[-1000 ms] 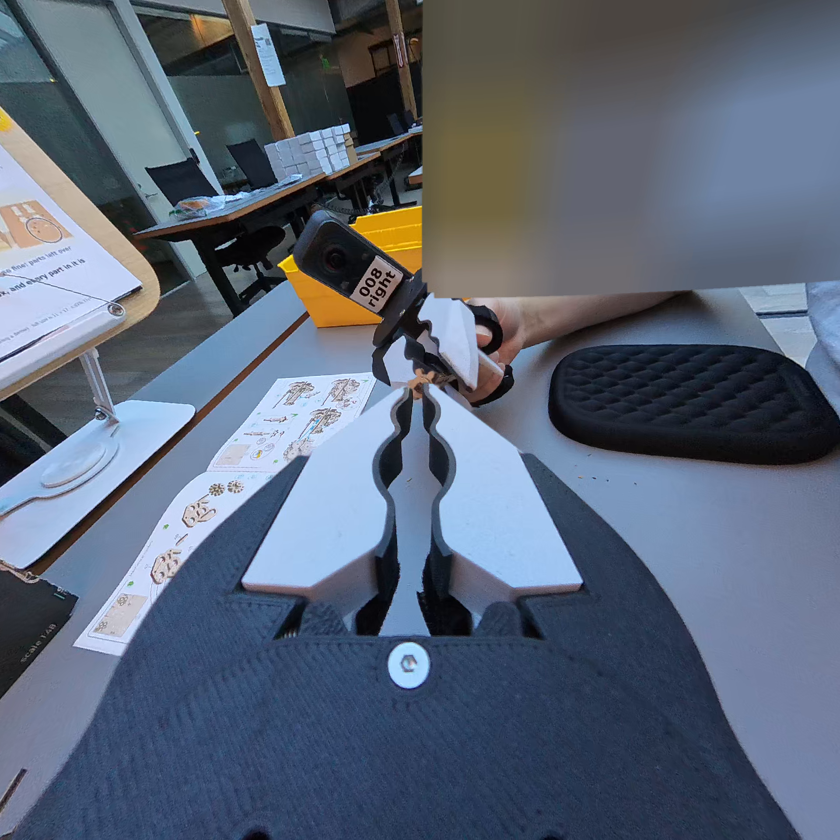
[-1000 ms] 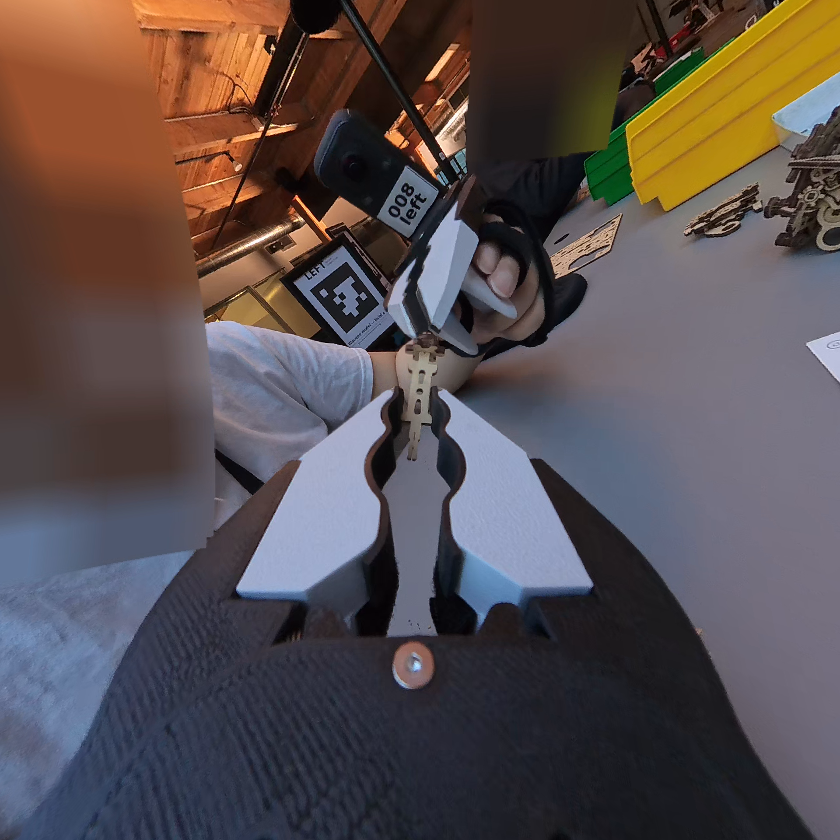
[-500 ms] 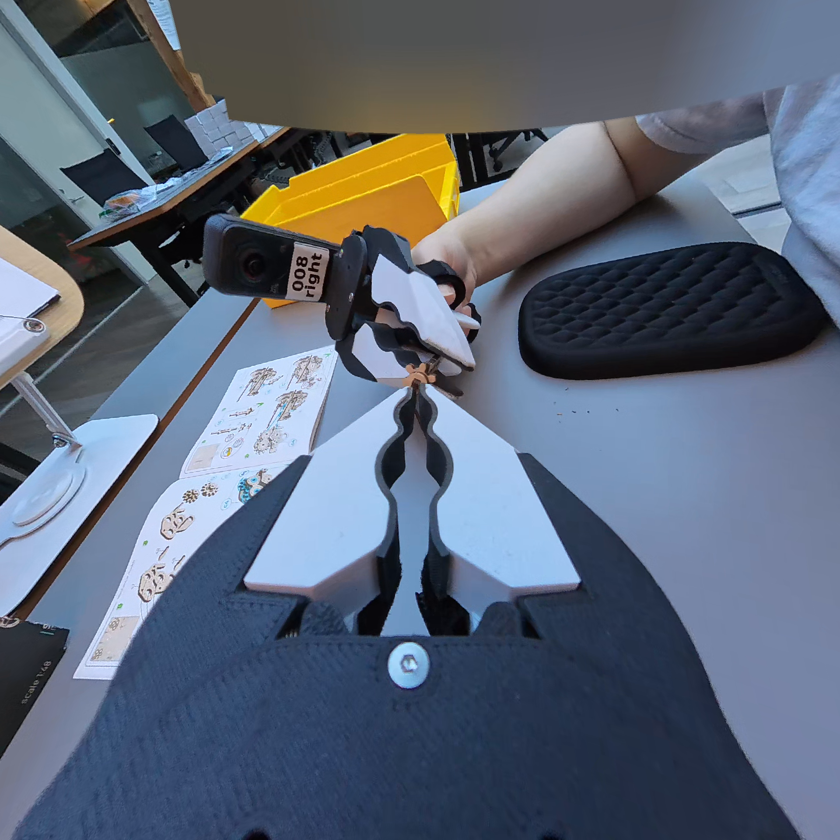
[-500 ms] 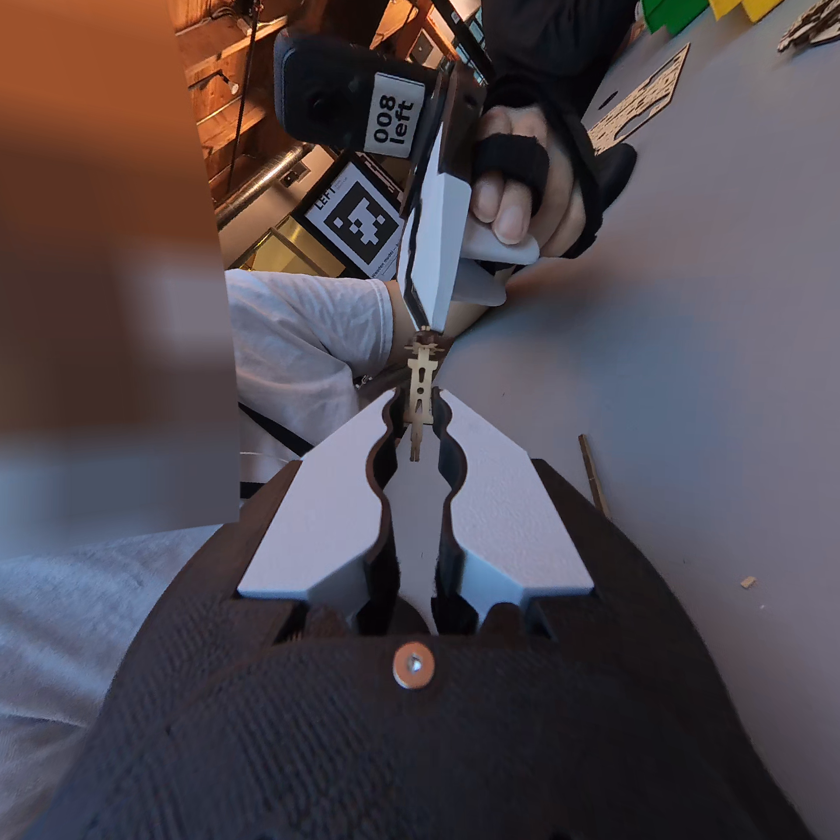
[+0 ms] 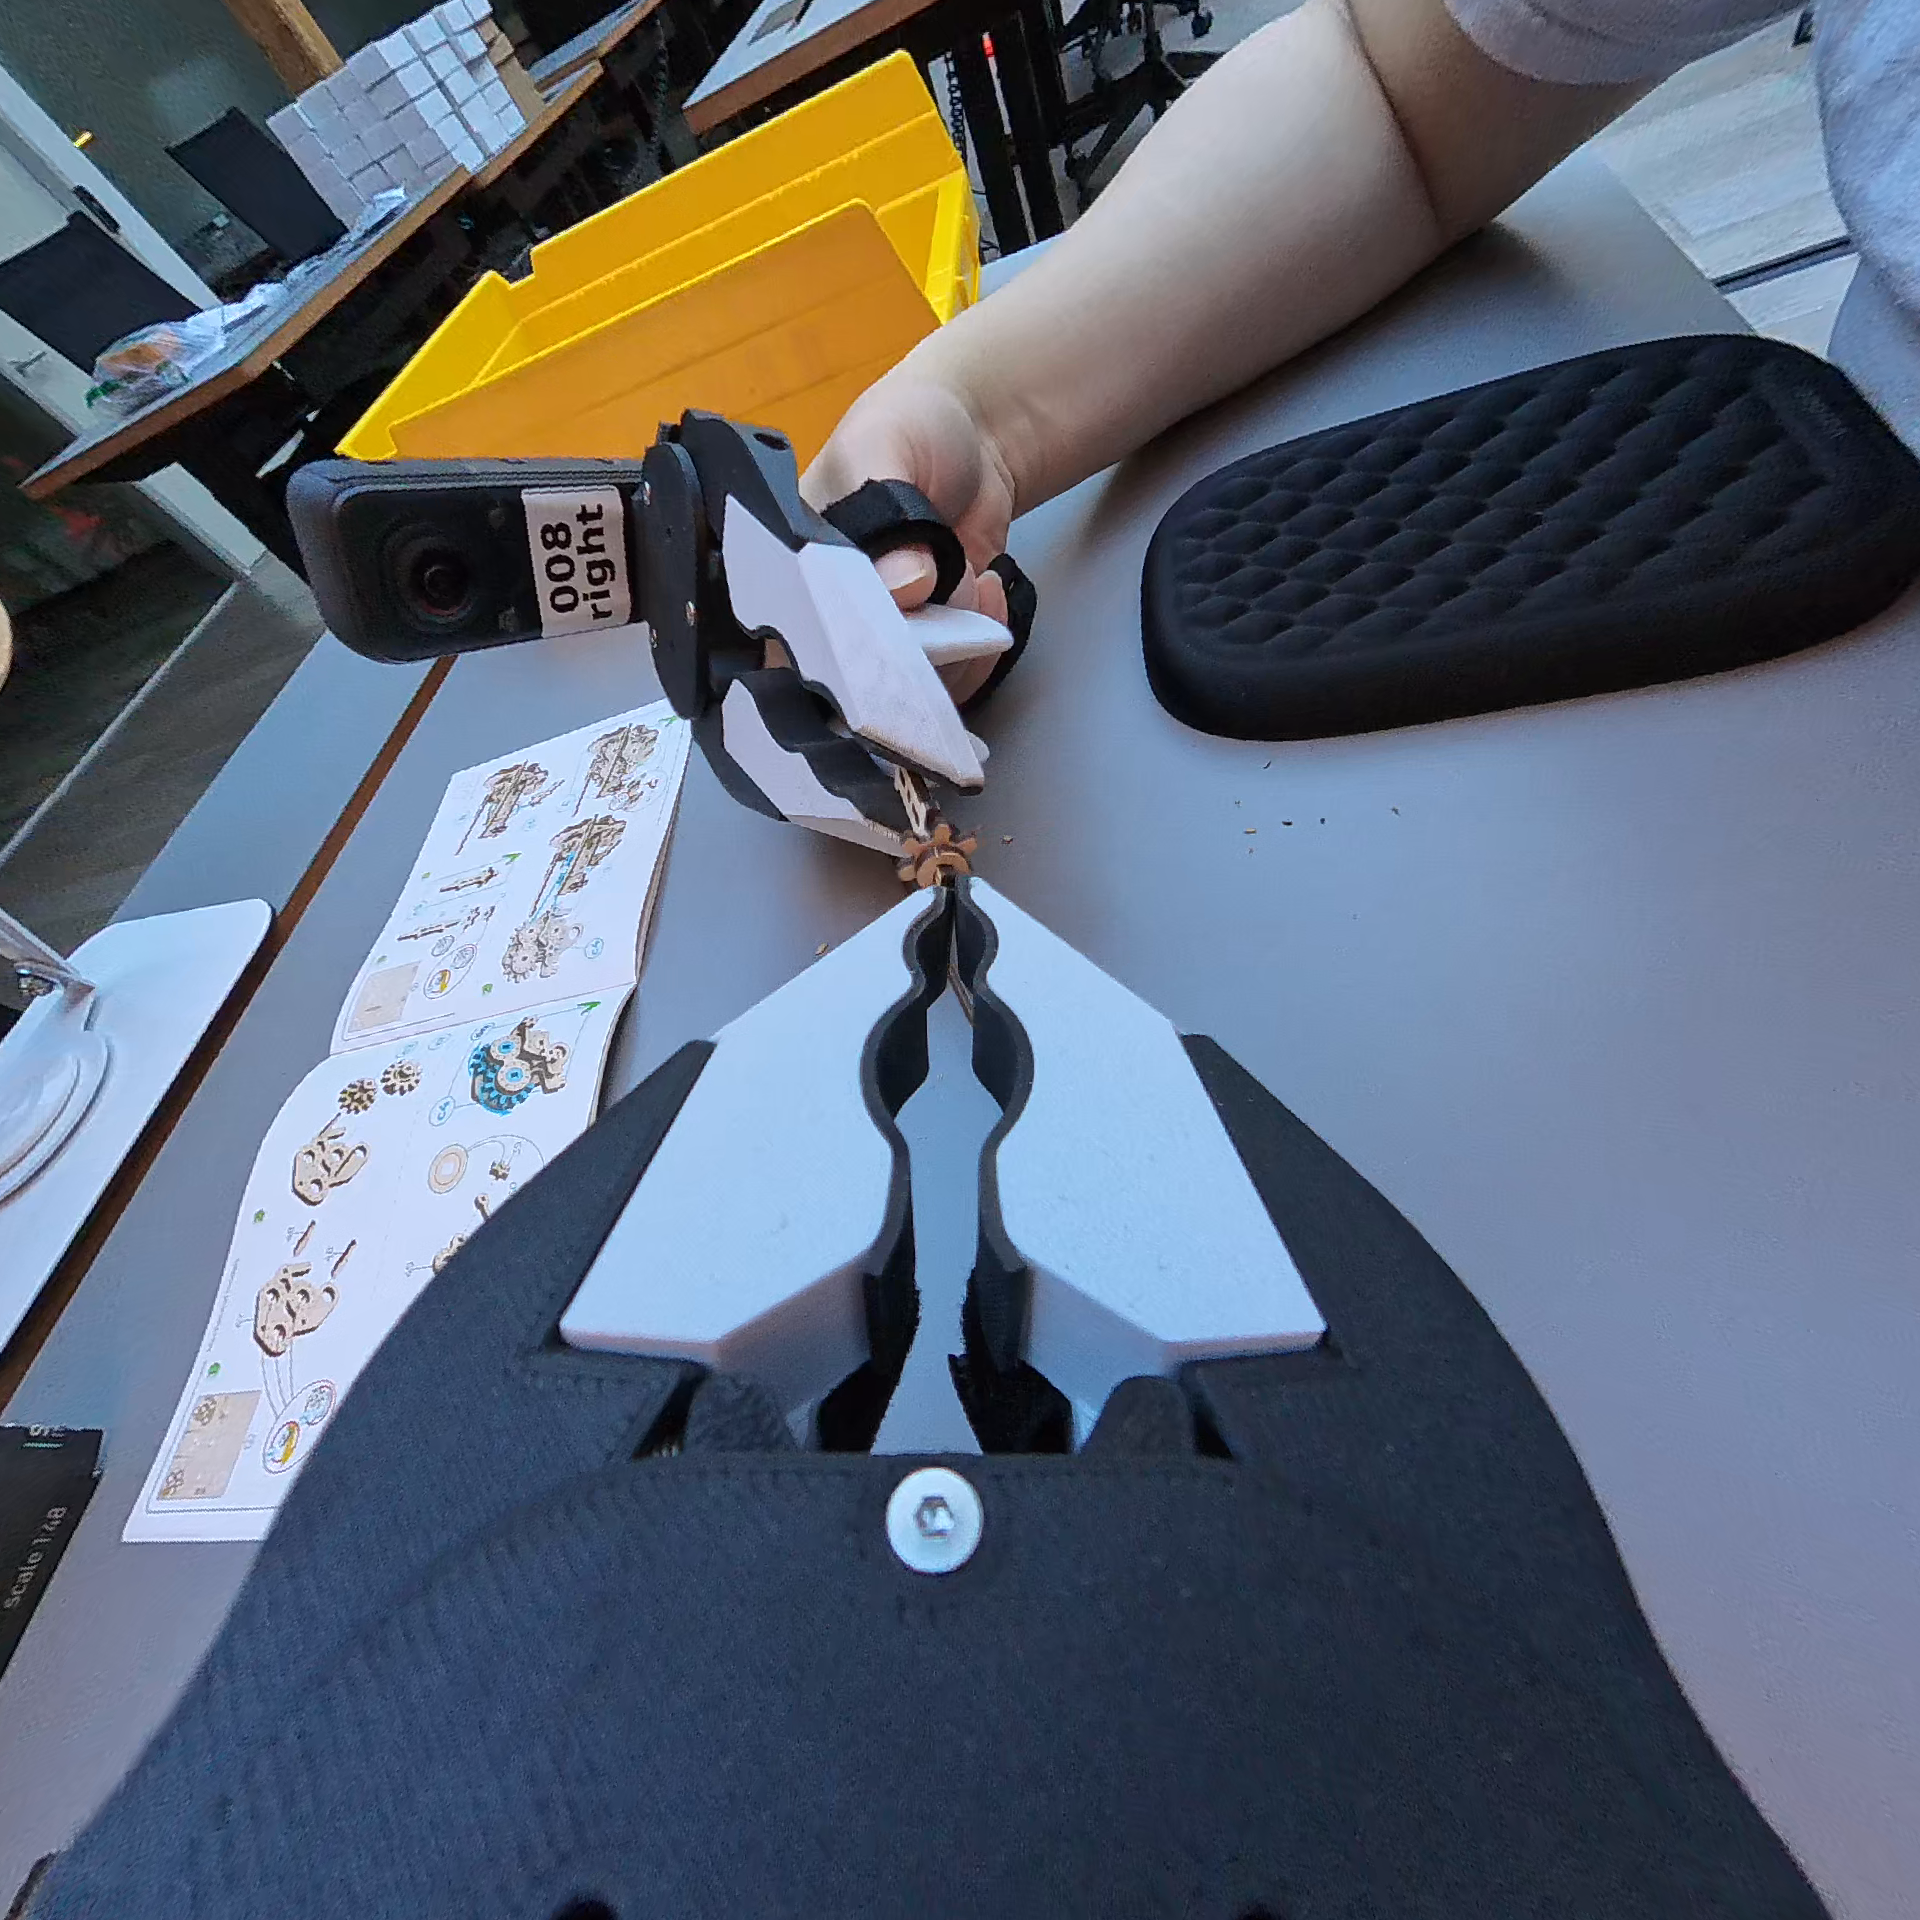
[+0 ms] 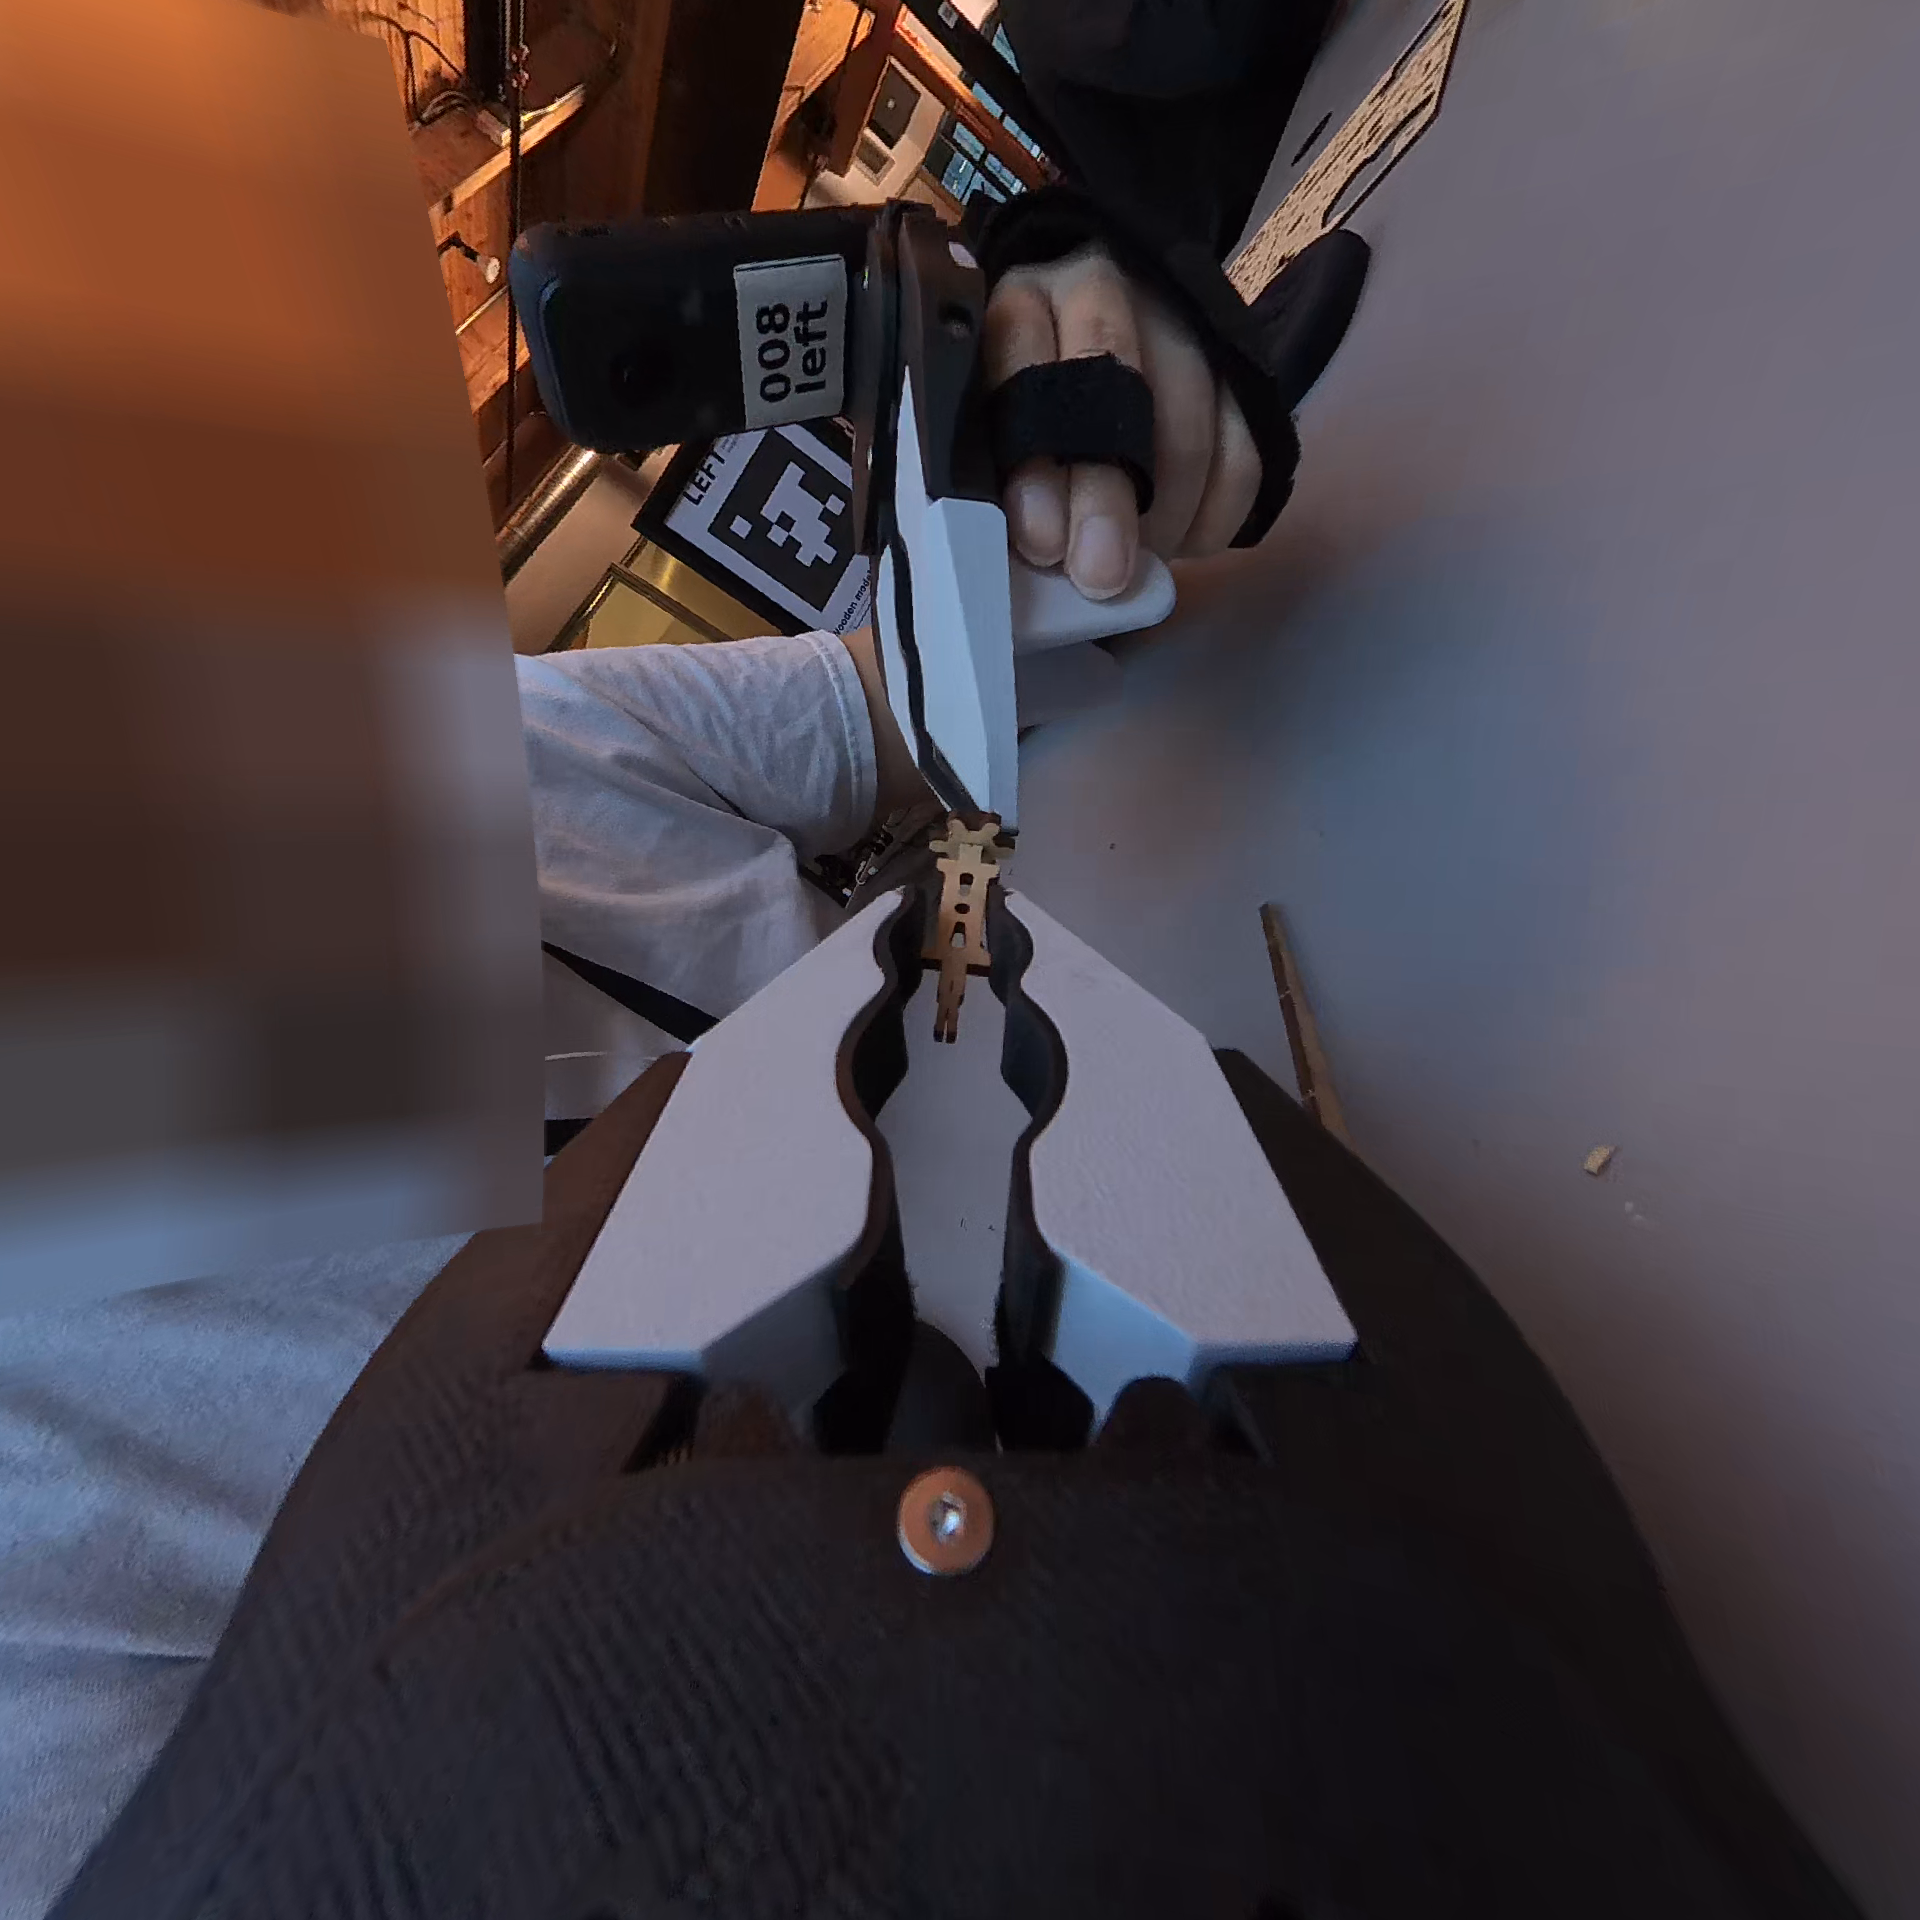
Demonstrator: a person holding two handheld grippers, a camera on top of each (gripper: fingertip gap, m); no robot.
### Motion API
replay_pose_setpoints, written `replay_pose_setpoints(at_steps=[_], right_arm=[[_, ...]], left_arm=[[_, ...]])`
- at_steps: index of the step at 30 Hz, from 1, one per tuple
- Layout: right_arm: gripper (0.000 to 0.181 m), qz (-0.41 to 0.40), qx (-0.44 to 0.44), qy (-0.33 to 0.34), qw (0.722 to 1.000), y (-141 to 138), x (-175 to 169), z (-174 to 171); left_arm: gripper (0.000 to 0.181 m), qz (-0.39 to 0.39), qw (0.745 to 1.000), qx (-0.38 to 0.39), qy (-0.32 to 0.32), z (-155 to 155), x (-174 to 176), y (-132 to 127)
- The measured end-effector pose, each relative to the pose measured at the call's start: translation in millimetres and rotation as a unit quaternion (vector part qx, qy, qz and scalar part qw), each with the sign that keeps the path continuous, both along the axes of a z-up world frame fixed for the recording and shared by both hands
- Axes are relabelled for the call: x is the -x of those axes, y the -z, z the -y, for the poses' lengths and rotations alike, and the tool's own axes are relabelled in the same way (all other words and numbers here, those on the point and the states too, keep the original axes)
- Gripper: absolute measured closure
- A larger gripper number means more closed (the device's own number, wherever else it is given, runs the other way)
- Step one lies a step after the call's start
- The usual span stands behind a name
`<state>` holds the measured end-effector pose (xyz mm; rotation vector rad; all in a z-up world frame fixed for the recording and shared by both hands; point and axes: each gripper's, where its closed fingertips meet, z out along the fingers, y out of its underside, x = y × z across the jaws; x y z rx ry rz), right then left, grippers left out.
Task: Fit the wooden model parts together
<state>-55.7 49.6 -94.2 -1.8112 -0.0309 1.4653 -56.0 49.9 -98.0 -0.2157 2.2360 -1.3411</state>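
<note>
Above the grey table [image 5: 1455, 1039], both grippers nipped shut: right gripper [image 6: 961, 914] on slotted strip [image 6: 958, 935], left gripper [image 5: 951, 894] on small gear [image 5: 935, 852], w/ parts touching, I judged not yet seated.

Yellow bin [image 5: 665, 301] half behind the right gripper [image 5: 914, 821], booklet [image 5: 447, 1049] corner under left gripper [image 5: 951, 904], black pad [image 5: 1538, 540] cut off right.

Right gripper [image 6: 961, 914]: jaws nearly closed at tips, pinching slotted wooden strip [image 6: 958, 940], upright. Small wooden gear [image 6: 971, 836] on strip's far end, touching tip of left gripper [image 6: 982, 816]; its jaw state hidden edge-on. Hand [image 6: 1101, 436] w/ black finger strap on left handle. Grey table [image 6: 1558, 831]: thin wood stick [image 6: 1294, 997], chip [image 6: 1598, 1158], cut-out sheet [image 6: 1361, 145] far back.
</note>
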Motion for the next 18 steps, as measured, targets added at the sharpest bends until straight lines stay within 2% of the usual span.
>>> replay_pose_setpoints(at_steps=[6,11,18], right_arm=[[0.172,0.031,0.017,0.019,0.999,12,-3,4],[0.172,0.020,0.012,0.041,0.999,10,-2,11],[0.167,0.058,-0.035,0.083,0.994,3,3,28]], left_arm=[[0.181,0.007,1.000,-0.013,-0.016,5,-4,14],[0.181,0.032,0.999,0.008,-0.037,7,-8,7],[0.181,0.044,0.999,0.022,-0.015,26,0,1]])
